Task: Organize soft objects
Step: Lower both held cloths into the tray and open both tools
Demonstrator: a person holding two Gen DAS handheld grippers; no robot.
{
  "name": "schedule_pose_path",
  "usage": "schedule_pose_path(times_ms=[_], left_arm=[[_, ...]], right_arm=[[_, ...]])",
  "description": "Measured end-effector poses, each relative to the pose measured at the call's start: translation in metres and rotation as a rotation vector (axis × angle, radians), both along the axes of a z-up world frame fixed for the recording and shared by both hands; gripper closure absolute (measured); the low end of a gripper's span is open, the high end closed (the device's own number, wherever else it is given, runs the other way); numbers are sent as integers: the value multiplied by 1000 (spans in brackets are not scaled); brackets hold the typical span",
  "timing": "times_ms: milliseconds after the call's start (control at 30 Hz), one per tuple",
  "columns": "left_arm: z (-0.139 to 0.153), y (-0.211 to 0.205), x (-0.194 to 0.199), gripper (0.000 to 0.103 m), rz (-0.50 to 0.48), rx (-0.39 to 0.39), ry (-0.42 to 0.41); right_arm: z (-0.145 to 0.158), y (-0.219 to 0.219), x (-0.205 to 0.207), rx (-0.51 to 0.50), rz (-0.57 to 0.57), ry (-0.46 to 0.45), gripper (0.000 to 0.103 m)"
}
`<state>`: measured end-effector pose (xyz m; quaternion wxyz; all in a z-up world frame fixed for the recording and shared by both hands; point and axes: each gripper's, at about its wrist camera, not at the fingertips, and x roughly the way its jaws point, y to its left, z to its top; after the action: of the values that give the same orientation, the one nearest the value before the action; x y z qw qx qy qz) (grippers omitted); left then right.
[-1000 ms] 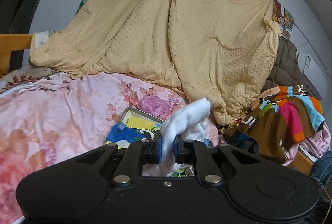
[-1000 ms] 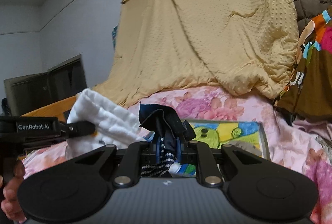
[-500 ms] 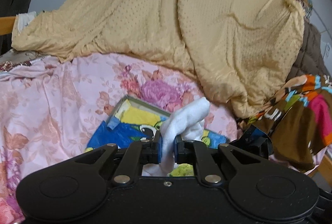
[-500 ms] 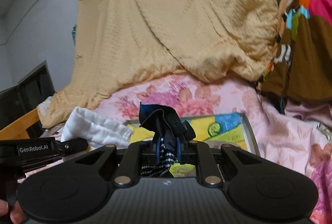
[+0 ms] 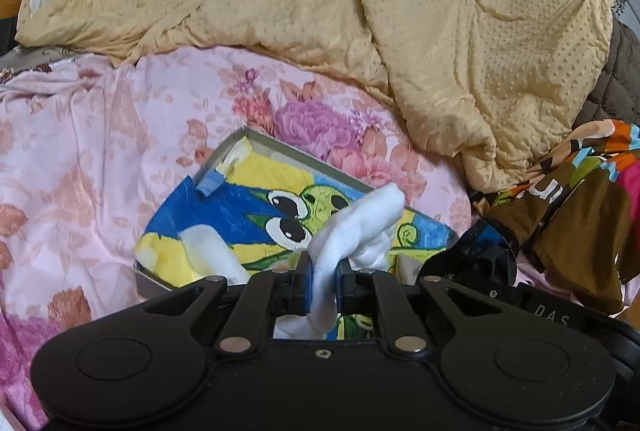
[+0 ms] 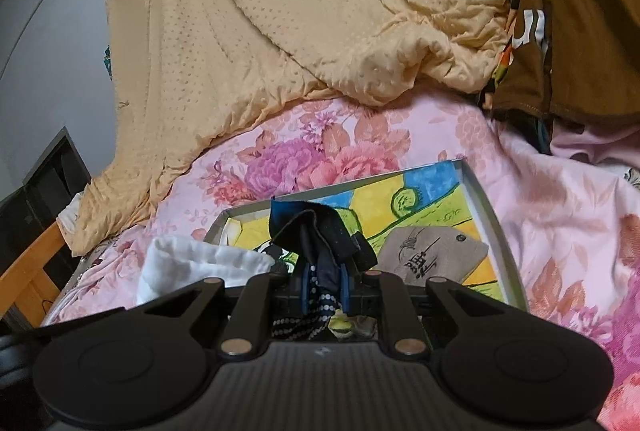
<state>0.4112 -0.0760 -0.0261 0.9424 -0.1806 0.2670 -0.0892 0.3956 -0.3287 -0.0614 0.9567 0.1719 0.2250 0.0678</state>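
Your L claw [image 5: 321, 281] was clenched on a white sock [image 5: 352, 227], your R claw [image 6: 325, 285] on a dark dotted sock [image 6: 320, 231]; both hung over the towel-lined tray [image 6: 494, 219] on the floral bed [image 5: 100, 135], w/ a beige pouch [image 6: 432, 255] inside.

Shallow grey metal tray [image 6: 494, 227] on pink floral bedsheet [image 6: 560, 215], beige drawstring pouch [image 6: 432, 255] in tray, tan dotted quilt [image 6: 320, 11] at twelve o'clock, patterned brown garment [image 6: 560, 31] at two o'clock

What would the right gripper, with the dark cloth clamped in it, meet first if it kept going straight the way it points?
Probably the cartoon-print towel lining the grey tray on the bed; the right gripper, shut on the dark cloth, points down over it. Depth is uncertain.
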Motion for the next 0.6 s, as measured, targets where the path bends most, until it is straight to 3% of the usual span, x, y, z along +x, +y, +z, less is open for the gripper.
schedule_pose_path(times_ms=[300,433,600], left_arm=[[-6,-4,5,91,-3,38,47],[-11,1,12,91,11,41,90],[-11,5,18,89,29,50,108]], right_arm=[[-8,3,5,-20,-3,42,85],[-15,8,10,-85,-26,91,85],[-18,11,11,-99,-23,115,80]])
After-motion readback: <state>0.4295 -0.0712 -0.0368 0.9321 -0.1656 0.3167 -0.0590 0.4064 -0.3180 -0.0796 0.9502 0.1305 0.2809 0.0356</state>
